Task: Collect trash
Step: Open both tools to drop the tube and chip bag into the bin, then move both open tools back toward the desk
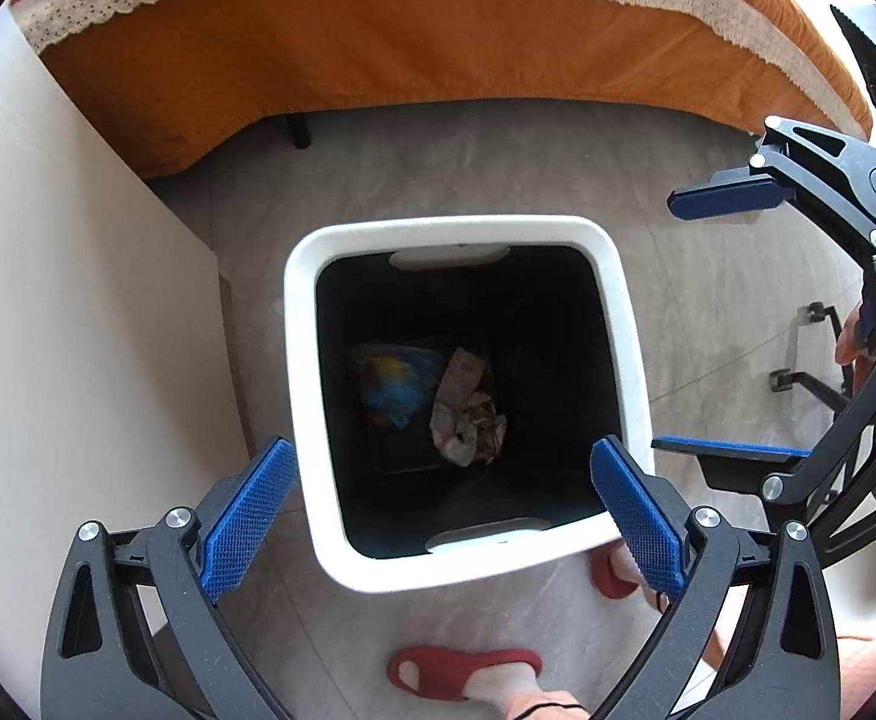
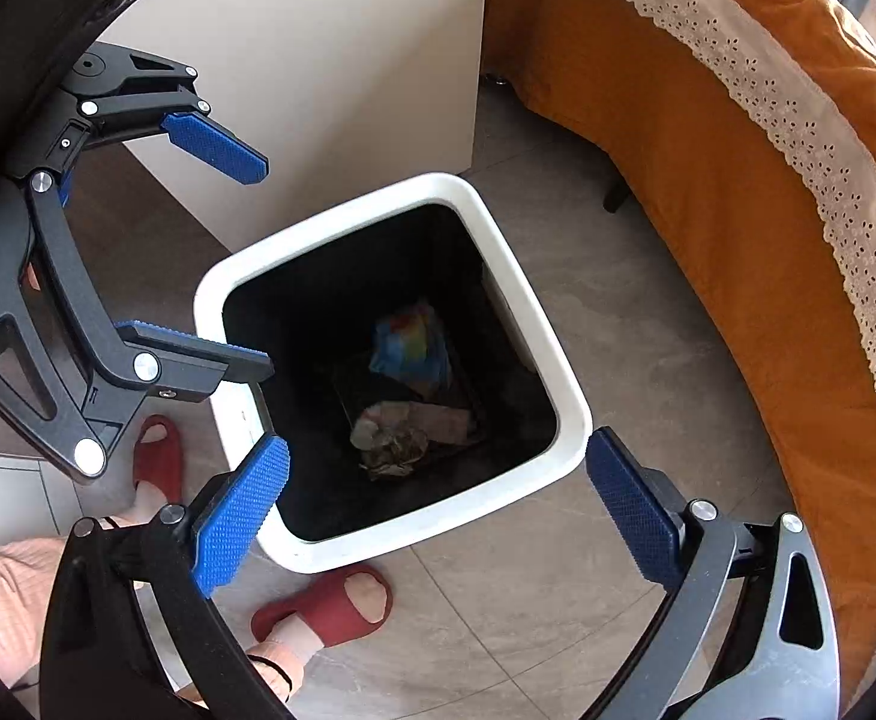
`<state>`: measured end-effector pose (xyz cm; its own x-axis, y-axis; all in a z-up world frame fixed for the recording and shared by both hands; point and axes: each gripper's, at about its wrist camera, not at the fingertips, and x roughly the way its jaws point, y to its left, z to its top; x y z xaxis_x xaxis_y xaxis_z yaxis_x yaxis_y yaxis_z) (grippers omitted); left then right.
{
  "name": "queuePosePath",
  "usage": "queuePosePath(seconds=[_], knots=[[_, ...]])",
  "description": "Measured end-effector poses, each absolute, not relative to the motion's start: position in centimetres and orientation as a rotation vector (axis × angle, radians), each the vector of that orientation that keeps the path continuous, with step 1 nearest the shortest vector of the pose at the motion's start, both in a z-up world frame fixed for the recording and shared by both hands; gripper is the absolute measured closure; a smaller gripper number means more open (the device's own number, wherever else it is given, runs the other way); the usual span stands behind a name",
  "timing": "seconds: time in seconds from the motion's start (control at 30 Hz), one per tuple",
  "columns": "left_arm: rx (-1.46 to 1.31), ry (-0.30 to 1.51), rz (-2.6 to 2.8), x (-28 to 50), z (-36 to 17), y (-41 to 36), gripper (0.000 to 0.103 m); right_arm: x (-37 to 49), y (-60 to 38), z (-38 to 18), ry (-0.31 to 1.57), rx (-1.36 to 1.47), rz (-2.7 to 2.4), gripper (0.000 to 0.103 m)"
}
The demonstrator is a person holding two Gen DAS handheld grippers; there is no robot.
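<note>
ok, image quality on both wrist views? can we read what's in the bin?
Left wrist: sharp, heavy fisheye bend, bin interior dark, crumpled paper and colourful wrapper still readable. Right wrist: same daylight, no glare, bin bottom dim.

Two wrist fisheyes, steeply downward, close above the same white bin [image 1: 630, 300], each from its own side.

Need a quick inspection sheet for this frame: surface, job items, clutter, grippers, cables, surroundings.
Surface: grey tile floor.
Job's things: white bin, black liner; crumpled paper and colourful wrapper at the bottom.
Clutter: nothing seen.
Grippers: left gripper and right gripper open, empty, above the bin.
Cables: nothing seen.
Surroundings: orange bedspread with lace trim, white cabinet, person's red slippers beside the bin.
</note>
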<state>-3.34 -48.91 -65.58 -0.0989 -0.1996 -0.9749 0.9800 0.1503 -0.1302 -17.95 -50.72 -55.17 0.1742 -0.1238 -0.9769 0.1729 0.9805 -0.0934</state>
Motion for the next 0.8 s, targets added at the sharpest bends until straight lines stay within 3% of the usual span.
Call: queuePosePath(seconds=[0.37, 0.8], knots=[[0.873, 1.183, -1.256, -2.9, -60.2, -48.2, 0.006, -17.8, -50.1, -50.1, 1.358, 0.012, -0.211, 0.004], [0.782, 1.034, -1.268, -3.5, -45.4, -47.5, 0.005, -17.6, -48.3, -35.6, 1.219, 0.058, -0.323, 0.004]])
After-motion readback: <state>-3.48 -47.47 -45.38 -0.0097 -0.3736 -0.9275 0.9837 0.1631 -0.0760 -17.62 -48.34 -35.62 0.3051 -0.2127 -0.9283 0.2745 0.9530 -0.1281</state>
